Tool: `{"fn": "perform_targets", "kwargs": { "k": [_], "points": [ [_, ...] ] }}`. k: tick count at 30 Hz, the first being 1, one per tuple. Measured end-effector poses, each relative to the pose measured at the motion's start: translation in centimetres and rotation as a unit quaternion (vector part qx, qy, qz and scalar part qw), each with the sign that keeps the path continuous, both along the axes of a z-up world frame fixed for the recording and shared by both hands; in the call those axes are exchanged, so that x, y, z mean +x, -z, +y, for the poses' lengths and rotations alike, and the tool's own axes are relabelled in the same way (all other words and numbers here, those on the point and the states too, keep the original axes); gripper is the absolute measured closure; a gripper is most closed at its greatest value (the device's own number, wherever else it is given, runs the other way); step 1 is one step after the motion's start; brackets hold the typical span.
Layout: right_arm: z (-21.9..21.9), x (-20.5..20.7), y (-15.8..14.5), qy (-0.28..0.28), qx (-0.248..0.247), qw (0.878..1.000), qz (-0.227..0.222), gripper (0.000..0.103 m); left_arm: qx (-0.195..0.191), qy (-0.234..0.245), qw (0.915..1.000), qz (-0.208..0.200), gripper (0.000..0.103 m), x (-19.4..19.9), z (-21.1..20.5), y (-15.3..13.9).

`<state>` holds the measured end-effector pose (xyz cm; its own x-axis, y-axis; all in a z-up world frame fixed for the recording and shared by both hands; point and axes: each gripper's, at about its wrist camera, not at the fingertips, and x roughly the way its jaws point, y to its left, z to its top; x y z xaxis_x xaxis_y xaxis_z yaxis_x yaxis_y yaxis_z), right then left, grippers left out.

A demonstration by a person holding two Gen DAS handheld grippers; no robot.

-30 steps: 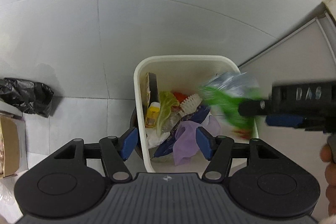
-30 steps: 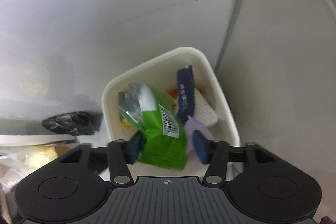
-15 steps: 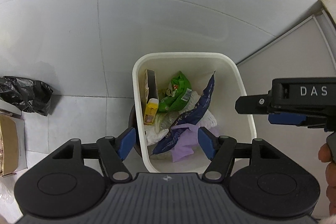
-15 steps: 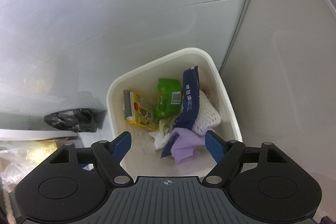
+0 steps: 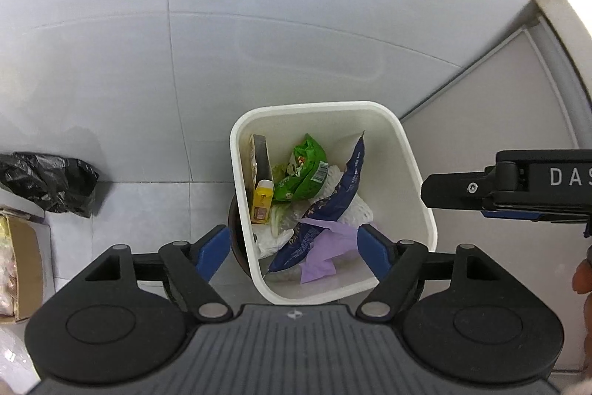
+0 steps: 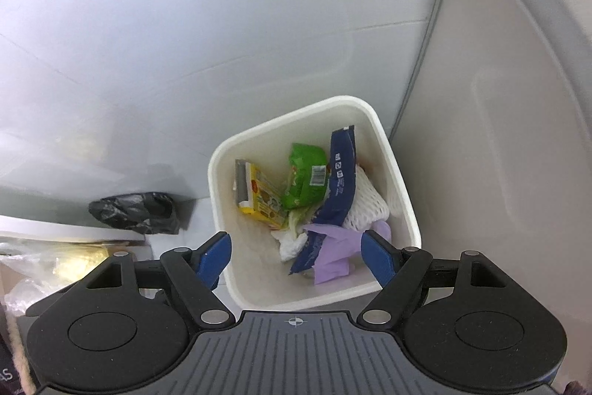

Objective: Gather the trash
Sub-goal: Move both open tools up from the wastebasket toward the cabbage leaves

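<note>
**Both grippers hang empty over the loaded bin**

I am looking nearly straight down with both tools at the white bin (image 5: 410, 169) standing on the tiled floor (image 5: 148, 210), in the corner where the pale wall (image 5: 259, 6) meets a grey panel (image 5: 481, 106). My left gripper (image 5: 294, 248) has its blue fingers (image 5: 212, 248) spread wide, one outside the bin's left rim and one over its near right part; its jaws have just been opening and nothing sits between them. My right gripper (image 6: 296, 256) is likewise spread wide and holds nothing; in the left view it (image 5: 458, 187) juts in from the right edge, just beyond the bin's right rim.

The trash lies inside the bin. The green snack bag (image 6: 305, 180) rests near the middle toward the far wall, barcode up. A yellow carton (image 6: 259, 198) leans against the left wall. A dark blue wrapper (image 6: 338, 187) runs lengthwise from the far right side to the near side, over a white foam net (image 6: 364, 210). A lilac glove (image 6: 336, 254) is crumpled at the near end, beside a white tissue (image 6: 292, 243).

On the floor well to the bin's left sits a crumpled black bag (image 5: 48, 180), with a cardboard box (image 5: 20, 265) nearer me at the left edge of the view.
</note>
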<state>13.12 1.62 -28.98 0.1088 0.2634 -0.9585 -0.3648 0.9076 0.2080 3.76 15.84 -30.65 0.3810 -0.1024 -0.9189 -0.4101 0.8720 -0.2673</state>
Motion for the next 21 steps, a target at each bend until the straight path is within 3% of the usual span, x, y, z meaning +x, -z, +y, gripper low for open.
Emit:
{"fn": "perform_targets", "kwargs": {
  "k": [11,21],
  "points": [
    [-1.3,-2.6,-5.0,-0.018,0.029,0.999,-0.037,0.02,-0.002,0.027,0.9996,-0.011,0.009,-1.1,-0.6,-3.0],
    [-3.5,-5.9,-11.8,-0.048,0.071,0.989,-0.119,0.015,0.015,0.051,0.9986,-0.007,0.005,-2.2,-1.6,-6.2]
  ]
}}
